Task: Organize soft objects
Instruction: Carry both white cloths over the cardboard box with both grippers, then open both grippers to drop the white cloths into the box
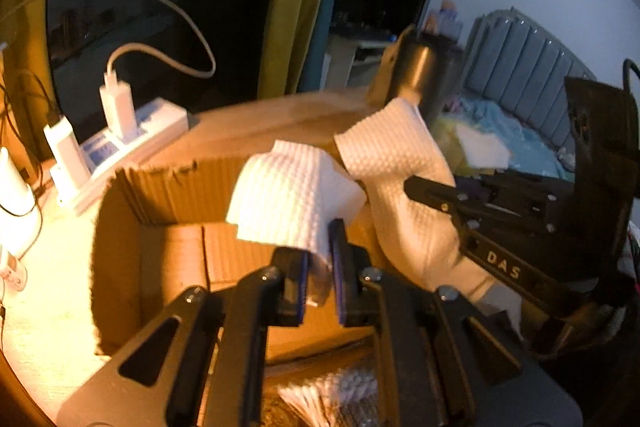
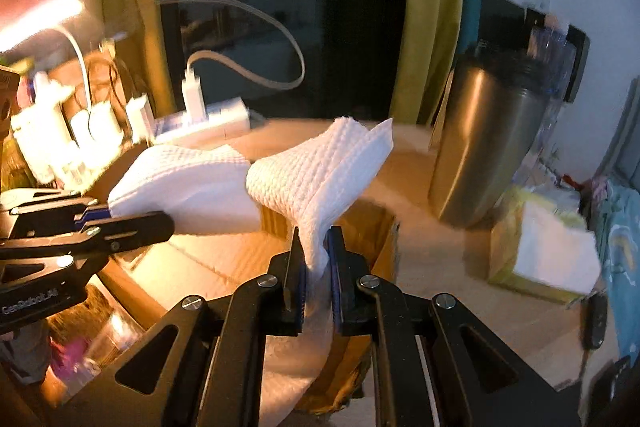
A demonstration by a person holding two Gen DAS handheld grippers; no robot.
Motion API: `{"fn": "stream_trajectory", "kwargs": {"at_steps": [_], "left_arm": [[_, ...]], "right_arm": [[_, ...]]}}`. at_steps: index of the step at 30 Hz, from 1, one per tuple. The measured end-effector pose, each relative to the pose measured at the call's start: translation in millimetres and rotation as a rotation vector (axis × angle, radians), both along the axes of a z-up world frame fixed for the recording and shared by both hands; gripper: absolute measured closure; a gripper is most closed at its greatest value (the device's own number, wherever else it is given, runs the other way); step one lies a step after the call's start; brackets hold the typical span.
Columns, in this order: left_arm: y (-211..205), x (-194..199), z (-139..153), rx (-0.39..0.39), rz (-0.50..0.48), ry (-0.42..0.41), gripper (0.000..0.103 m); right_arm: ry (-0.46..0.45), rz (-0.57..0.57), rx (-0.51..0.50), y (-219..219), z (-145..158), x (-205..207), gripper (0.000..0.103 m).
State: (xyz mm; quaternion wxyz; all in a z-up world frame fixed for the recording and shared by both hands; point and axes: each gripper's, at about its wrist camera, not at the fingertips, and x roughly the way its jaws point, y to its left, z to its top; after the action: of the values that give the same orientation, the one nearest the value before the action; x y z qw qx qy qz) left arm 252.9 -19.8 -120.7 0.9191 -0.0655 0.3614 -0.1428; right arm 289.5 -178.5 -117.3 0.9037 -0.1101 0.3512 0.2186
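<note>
A white waffle-textured cloth [image 1: 292,195] hangs over an open cardboard box [image 1: 168,255], held between both grippers. My left gripper [image 1: 320,259] is shut on one end of the cloth. The other end [image 1: 400,163] is pinched by my right gripper [image 1: 420,187], which reaches in from the right. In the right wrist view my right gripper [image 2: 316,263] is shut on the cloth [image 2: 324,175] above the box [image 2: 372,227], and my left gripper [image 2: 132,223] grips the cloth's far end [image 2: 188,183] at the left.
A white power strip [image 1: 132,139] with chargers and cables lies behind the box. A steel tumbler [image 2: 480,147] stands at the right, beside a yellow tissue pack [image 2: 544,251]. A bag of cotton swabs [image 1: 332,395] lies at the near edge. A bed [image 1: 520,135] is beyond.
</note>
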Motion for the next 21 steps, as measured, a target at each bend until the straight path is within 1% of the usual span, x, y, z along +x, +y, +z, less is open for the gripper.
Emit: {"fn": "stream_trajectory", "kwargs": {"at_steps": [3,4,7,8,9,10,11,14,16,17,19,20,21], "left_arm": [[-2,6,-9,0.011,-0.005,0.041,0.093],[-3,7,-13,0.012,-0.003,0.059,0.091],[-5,10,-18,0.028,-0.001,0.090,0.091],[-5,9,-19,0.035,-0.001,0.092,0.091],[-5,9,-18,0.040,0.001,0.094,0.090],[-5,9,-16,0.046,0.005,0.094,0.086],[-4,8,-15,0.048,0.009,0.095,0.084],[-1,10,-15,0.057,0.027,0.103,0.082],[1,8,-13,0.061,0.031,0.105,0.077],[1,6,-12,0.065,0.036,0.104,0.076],[2,3,-8,0.071,0.040,0.101,0.072],[2,1,-7,0.073,0.042,0.097,0.071],[3,-1,-5,0.076,0.046,0.093,0.069]], "right_arm": [[0.055,0.002,-0.024,1,-14,1,0.092],[0.066,0.010,-0.028,2,-17,0,0.092],[0.068,0.050,-0.074,8,-19,-5,0.092],[0.072,0.052,-0.074,8,-19,-5,0.092],[0.075,0.054,-0.075,8,-18,-6,0.092],[0.078,0.058,-0.081,9,-18,-7,0.092],[0.082,0.062,-0.084,9,-18,-7,0.092],[0.098,0.072,-0.088,9,-17,-8,0.090],[0.102,0.068,-0.089,6,-16,-9,0.087],[0.099,0.061,-0.091,5,-14,-10,0.085],[0.081,0.054,-0.090,4,-10,-14,0.072],[0.068,0.051,-0.087,3,-7,-16,0.057],[0.059,0.050,-0.082,2,-4,-18,0.048]]}}
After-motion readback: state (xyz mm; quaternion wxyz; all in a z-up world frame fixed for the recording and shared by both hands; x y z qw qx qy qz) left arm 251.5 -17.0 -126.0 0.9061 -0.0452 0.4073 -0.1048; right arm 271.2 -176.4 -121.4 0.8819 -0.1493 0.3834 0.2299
